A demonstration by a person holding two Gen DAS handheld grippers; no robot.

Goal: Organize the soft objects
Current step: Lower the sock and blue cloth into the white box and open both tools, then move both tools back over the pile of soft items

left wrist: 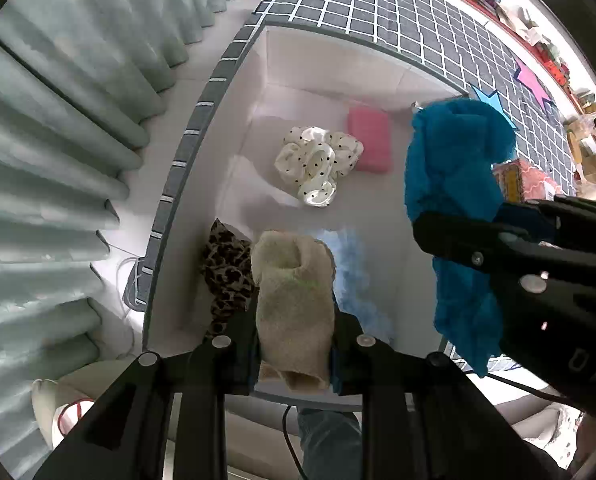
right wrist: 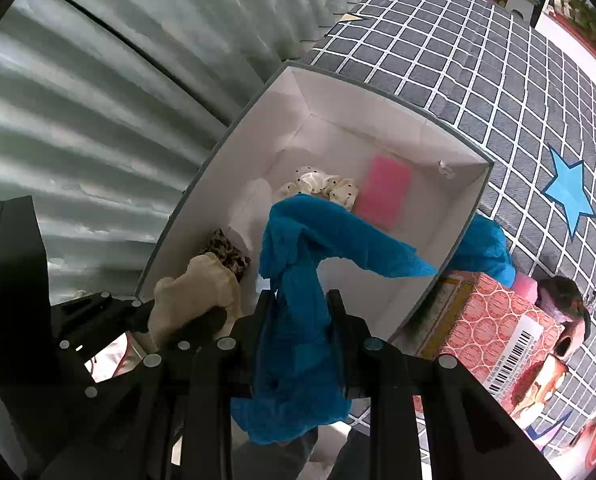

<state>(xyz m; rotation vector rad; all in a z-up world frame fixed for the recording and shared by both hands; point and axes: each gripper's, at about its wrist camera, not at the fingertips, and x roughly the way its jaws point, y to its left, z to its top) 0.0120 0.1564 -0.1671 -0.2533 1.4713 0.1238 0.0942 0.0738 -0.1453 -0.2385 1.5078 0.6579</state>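
My left gripper (left wrist: 296,320) points down over an open white box (left wrist: 258,92) and is shut on a beige fluffy cloth (left wrist: 290,272), which sticks out past the fingertips. To its right, my right gripper (left wrist: 494,220) is shut on a teal cloth (left wrist: 454,160). In the right wrist view the teal cloth (right wrist: 298,232) hangs between the right gripper (right wrist: 300,300) fingers above the box (right wrist: 338,136), with the left gripper (right wrist: 170,316) and beige cloth (right wrist: 202,284) at the left. Inside lie a white dotted cloth (left wrist: 318,160), a pink pad (left wrist: 370,140), a leopard-print cloth (left wrist: 226,268) and a pale blue fluffy piece (left wrist: 354,276).
The box stands on a grey checked cover (right wrist: 478,60) with a blue star (right wrist: 570,192). A pleated curtain (left wrist: 58,120) runs along the left. An orange patterned carton (right wrist: 490,320) sits against the box's right wall, with more teal fabric (right wrist: 486,248) above it. A person's leg in jeans (left wrist: 326,432) shows below.
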